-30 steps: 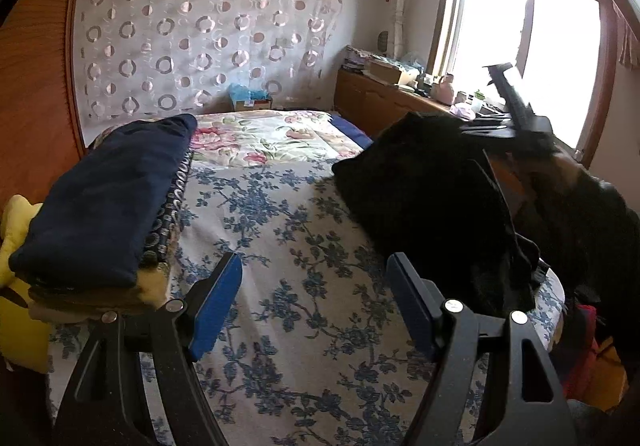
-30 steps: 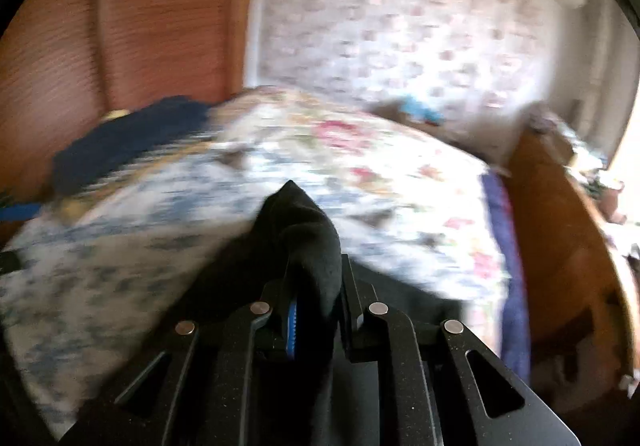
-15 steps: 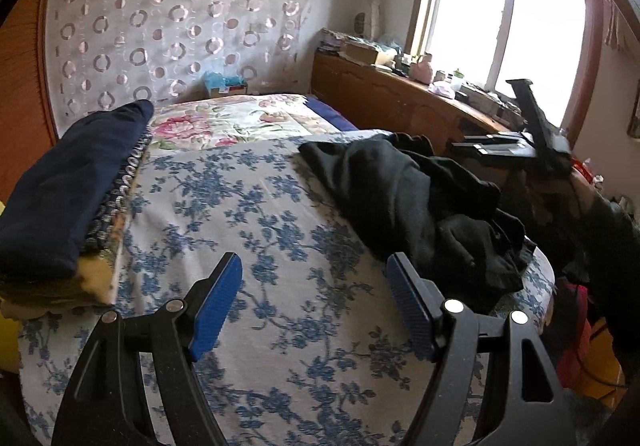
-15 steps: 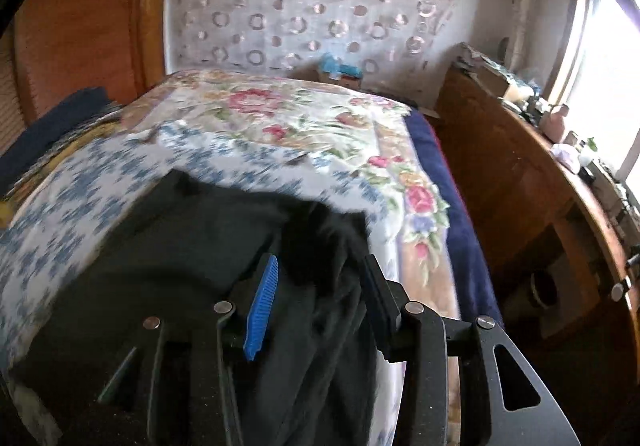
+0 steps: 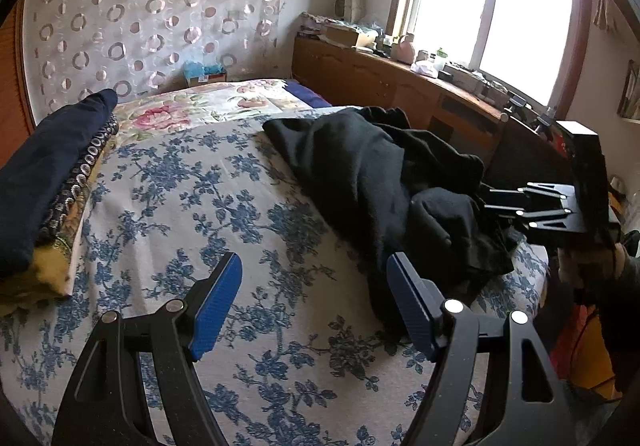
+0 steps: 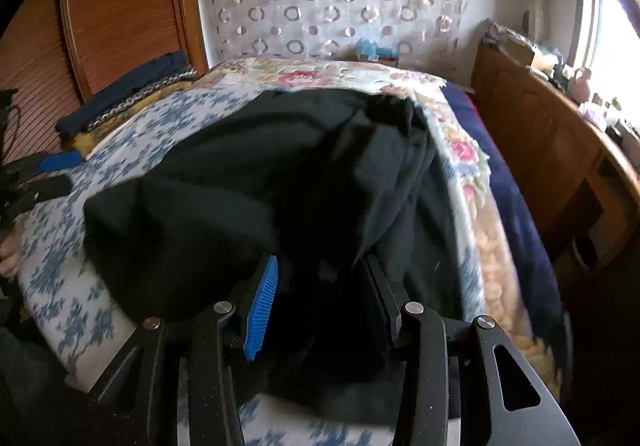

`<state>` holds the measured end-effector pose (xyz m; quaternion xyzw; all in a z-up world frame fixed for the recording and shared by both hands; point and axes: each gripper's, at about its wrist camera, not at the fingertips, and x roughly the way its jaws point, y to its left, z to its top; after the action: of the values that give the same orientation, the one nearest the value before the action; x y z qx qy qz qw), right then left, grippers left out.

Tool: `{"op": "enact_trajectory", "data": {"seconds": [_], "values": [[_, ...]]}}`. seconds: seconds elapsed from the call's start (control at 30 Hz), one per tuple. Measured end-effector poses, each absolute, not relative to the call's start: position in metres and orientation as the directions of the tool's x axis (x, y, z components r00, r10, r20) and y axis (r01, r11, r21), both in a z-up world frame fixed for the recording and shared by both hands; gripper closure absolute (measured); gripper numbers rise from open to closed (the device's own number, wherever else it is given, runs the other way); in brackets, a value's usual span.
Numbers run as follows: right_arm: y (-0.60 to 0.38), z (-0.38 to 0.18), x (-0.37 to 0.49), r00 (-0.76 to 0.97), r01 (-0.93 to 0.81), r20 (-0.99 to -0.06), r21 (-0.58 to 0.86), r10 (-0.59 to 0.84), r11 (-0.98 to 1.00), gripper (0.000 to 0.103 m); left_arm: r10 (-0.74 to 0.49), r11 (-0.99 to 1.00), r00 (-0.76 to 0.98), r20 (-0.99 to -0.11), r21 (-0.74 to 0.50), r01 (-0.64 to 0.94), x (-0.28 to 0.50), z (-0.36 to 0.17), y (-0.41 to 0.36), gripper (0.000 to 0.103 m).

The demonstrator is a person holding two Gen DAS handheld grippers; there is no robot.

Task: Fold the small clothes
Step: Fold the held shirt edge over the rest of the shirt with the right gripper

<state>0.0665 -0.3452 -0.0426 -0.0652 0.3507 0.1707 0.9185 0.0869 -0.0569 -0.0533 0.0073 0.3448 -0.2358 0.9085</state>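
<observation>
A black garment (image 5: 380,182) lies crumpled on the right side of the bed; it fills the middle of the right wrist view (image 6: 280,174). My left gripper (image 5: 316,298) is open and empty above the blue-flowered bedspread (image 5: 180,206), left of the garment. My right gripper (image 6: 320,286) is open, its jaws low over the near edge of the garment, not gripping it. It also shows in the left wrist view (image 5: 516,206) at the bed's right edge. The left gripper shows at the far left of the right wrist view (image 6: 56,170).
A stack of folded clothes (image 5: 44,174), navy on top, sits at the bed's left side. A wooden cabinet (image 5: 400,90) with clutter runs along the right under the window. A patterned curtain (image 5: 152,18) hangs behind the bed, a wooden wall (image 6: 120,6) to the left.
My right gripper opened and let go of the black garment, which dropped flat onto the bed. The right gripper lowered toward the bed's edge. My left gripper stayed open.
</observation>
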Motion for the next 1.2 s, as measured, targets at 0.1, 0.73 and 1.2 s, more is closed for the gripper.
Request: {"op": "enact_trajectory", "data": {"seconds": [0.1,0.73,1.2], "values": [[-0.352,-0.040,0.058,0.686,-0.364,-0.665,0.036,0.294,0.931,0.059,-0.424,0.886,0.645,-0.636,-0.145,0.440,0.086,-0.055,-0.061,0.027],[-0.365,-0.036,0.047,0.671,-0.382,-0.666,0.067,0.326,0.922,0.099,-0.431,0.875,0.616,-0.660,-0.138,0.465,0.083,-0.067,-0.080,0.027],[-0.428,0.031,0.012,0.794,-0.315,-0.546,0.005,0.266,0.949,0.101,-0.457,0.860,0.604,-0.653,-0.149,0.489,0.084,-0.062,-0.095,0.027]]}}
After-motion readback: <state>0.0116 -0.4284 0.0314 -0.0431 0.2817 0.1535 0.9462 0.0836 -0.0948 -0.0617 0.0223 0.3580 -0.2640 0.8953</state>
